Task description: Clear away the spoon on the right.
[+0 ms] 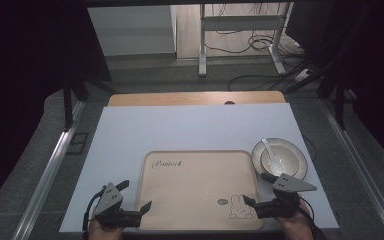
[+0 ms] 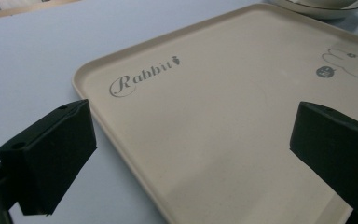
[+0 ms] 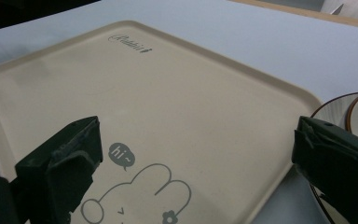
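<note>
Here, tray (image 1: pixel 195 185) edges between open fingers (image 2: pixel 56 154).

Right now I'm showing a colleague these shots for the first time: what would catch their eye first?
The big beige tray with its rabbit drawing, lying at the near middle of the white table. The left gripper and right gripper flank it, jaws open. A bowl with a spoon sits by its far right corner.

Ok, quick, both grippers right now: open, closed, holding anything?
Left gripper: open, holding nothing, over the tray's left edge.
Right gripper: open, holding nothing, between tray and bowl.
</note>
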`<state>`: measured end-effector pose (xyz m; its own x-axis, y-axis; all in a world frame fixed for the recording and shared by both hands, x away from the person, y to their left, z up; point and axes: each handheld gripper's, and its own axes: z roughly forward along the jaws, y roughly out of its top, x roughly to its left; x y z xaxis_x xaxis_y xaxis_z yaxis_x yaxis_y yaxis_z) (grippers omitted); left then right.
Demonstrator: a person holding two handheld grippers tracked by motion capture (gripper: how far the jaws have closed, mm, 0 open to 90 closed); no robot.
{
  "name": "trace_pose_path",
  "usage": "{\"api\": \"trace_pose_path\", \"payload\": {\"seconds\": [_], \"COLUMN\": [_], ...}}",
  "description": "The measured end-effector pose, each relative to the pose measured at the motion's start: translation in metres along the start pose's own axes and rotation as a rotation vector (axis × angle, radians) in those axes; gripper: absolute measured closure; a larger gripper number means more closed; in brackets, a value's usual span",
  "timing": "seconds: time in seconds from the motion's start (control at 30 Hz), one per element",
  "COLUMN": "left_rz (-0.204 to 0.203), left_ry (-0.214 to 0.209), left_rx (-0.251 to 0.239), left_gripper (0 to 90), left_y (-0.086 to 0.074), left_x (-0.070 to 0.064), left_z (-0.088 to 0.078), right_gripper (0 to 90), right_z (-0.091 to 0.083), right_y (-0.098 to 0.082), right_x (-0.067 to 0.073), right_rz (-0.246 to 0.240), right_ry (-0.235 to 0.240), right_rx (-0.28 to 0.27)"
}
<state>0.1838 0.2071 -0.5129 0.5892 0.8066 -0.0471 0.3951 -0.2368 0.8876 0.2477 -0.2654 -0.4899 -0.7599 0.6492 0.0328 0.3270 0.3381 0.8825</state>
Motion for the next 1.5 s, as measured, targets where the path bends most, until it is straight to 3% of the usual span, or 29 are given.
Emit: {"api": "trace_pose_path", "payload": {"seconds": [0.2, 0.6, 1.0, 1.2, 1.5], "left_rz": [-0.023, -0.022, -0.029, -0.028, -0.029], "left_ry": [0.002, -0.004, 0.002, 0.006, 0.014], "left_rx": [-0.011, -0.002, -0.002, -0.002, -0.002], "left_gripper": [0.3, 0.4, 0.5, 0.5, 0.5], "left_y": [-0.001, -0.001, -0.001, -0.001, -0.001], "left_x": [0.005, 0.004, 0.004, 0.004, 0.004], "left_z": [-0.003, -0.002, -0.003, -0.003, -0.003], "right_gripper": [1.5, 1.7, 1.8, 1.8, 2.8], "right_z": [0.0, -0.002, -0.002, -0.001, -0.005], "right_y": [0.001, 0.003, 0.008, 0.01, 0.017], "right_x": [0.001, 0.001, 0.004, 0.003, -0.007], "right_rz": [-0.005, -0.013, -0.078, -0.066, -0.001], "right_ry": [-0.004, -0.003, -0.032, -0.042, -0.047], "right_rx": [0.002, 0.002, 0.009, 0.013, 0.026]}}
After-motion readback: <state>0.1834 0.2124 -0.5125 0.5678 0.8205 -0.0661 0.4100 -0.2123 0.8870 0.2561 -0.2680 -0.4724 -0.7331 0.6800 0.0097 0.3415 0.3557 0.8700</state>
